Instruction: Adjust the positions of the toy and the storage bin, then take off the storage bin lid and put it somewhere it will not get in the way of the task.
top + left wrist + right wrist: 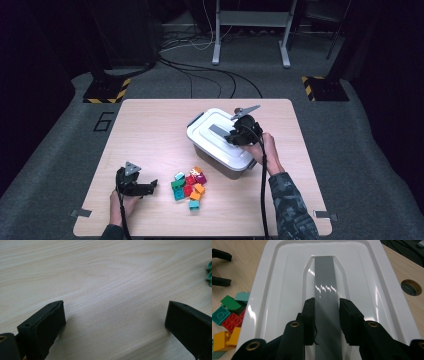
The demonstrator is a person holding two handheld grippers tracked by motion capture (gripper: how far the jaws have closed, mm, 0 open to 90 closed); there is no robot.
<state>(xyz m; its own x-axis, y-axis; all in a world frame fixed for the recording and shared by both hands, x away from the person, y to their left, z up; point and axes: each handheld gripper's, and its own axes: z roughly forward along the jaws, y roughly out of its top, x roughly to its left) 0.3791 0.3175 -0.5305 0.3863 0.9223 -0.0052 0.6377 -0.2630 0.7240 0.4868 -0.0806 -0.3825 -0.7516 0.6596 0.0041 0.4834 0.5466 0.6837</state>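
Grey handle lies flat along the closed white lid.

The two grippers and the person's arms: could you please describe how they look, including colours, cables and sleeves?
Both grippers are black. The left gripper has broad, flat, blocky jaws and a grey three-cornered plate on top; the right gripper carries a similar grey plate. Brass-coloured rivets show on the right one's links. A black cable trails from each. The right sleeve has a dark camouflage pattern.

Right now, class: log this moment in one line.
right gripper shut on lid handle | left gripper open over table | bricks loose
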